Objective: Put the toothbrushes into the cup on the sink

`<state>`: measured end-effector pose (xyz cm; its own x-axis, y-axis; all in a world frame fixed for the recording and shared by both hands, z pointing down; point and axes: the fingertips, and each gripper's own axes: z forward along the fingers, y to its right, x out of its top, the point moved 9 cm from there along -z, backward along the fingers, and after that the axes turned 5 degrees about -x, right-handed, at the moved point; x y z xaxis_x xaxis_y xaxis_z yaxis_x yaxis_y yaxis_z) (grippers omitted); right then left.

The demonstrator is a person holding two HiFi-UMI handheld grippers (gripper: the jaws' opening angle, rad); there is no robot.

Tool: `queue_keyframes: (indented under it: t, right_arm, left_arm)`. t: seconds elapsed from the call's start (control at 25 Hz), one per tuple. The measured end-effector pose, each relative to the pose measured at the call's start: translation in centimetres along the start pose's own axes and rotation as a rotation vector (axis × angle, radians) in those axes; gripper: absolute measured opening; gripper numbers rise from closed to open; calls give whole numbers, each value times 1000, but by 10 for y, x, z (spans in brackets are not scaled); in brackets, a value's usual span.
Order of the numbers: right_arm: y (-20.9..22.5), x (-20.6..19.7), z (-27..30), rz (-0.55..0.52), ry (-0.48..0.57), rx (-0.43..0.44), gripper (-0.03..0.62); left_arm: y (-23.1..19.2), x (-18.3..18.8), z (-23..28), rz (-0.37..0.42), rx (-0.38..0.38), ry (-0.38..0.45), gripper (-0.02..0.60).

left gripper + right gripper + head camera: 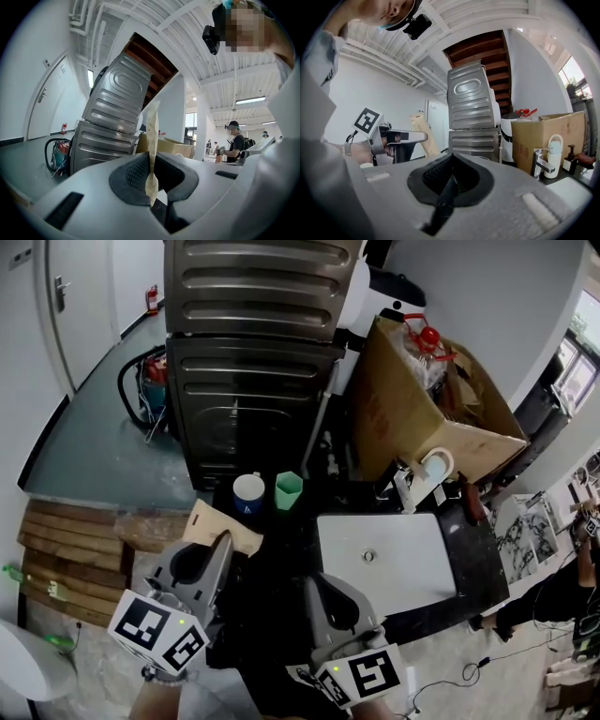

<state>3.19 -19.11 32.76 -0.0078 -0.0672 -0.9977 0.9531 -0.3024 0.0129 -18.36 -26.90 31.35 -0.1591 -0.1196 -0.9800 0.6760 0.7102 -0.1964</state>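
Nearest the person, the right tongs (451,165) have their jaws together with nothing between them. They hang over the near edge of the dark counter (281,549), just in front of the white sink (417,563).

To their left and a little farther out, the left tongs (151,164) are nipped narrow on a flat tan paper pack (152,133), most likely a packaged toothbrush. The grip is at the pack's lower end. Its long axis rises nearly upright from the jaws, and it shows edge-on in the left gripper view.

Just past the pack, on the far strip of the counter, stand two open cups side by side. A blue-and-white cup (248,494) is on the left and a green cup (288,490) on the right, both to the left of the sink. Which of them the task means cannot be told.

The cups lie ahead of the left tongs and slightly to their right, and the blue one is almost in line with the pack. The left tongs are nearer to them than the right and carry the load, so the coming move probably falls to them: a short reach forward with the pack kept upright, its lower end over a cup mouth.

Behind the cups rise the stacked grey machines (253,381), with a cardboard box (412,418) far right.
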Motion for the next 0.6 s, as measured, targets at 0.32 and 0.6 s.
queue_keyframes:
  t: [0.32,0.6]
  right_arm:
    - [15,-6,-11,12,-20,-40,-2]
    - [27,-11,-16,17,-34,-66,-2]
  left_arm:
    - [-20,-2,29,36,12,-23,28]
    - [-39,-5,60,60,-4,-41,28]
